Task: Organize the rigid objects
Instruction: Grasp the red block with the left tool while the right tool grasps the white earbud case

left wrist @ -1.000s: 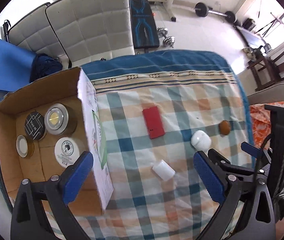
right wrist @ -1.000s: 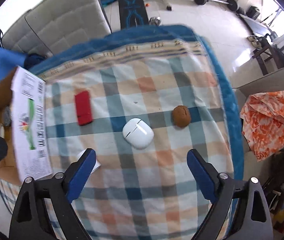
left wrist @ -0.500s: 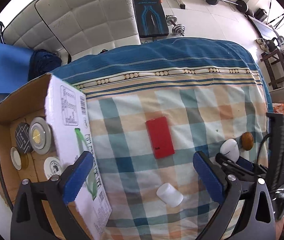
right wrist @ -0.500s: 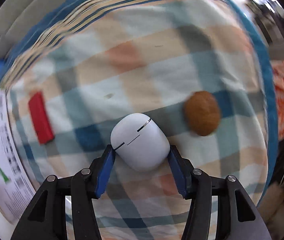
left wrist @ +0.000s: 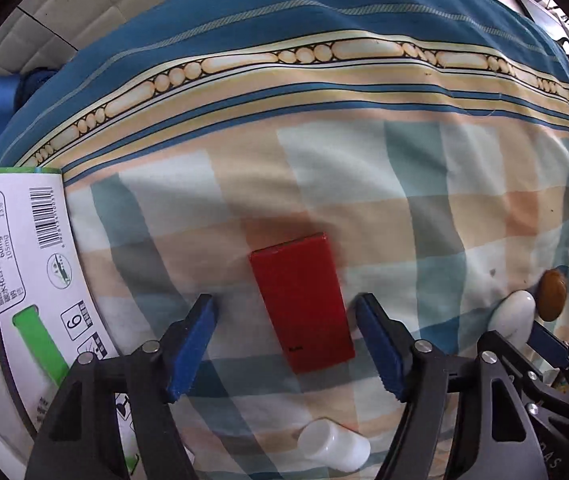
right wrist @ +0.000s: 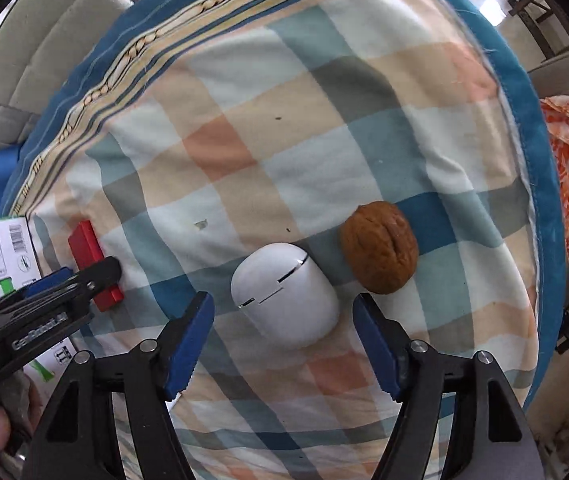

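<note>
The checked cloth (left wrist: 424,168) covers the worktop, the printed carton (left wrist: 16,264) at its left edge. The red flat case (left wrist: 302,304) lies between the closing, untouching pads of the downward left claw (left wrist: 286,344); these should be centred. The white earbud case (right wrist: 284,294) is straddled by the opening right claw (right wrist: 283,344), unheld.

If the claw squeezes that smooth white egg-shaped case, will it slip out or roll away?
Probably a bit slippery: the white case looks smooth, glossy and rounded, so flat pads may squirt it out. It might rock or roll on the soft checked cloth. It looks hard, so it likely won't squash.
</note>
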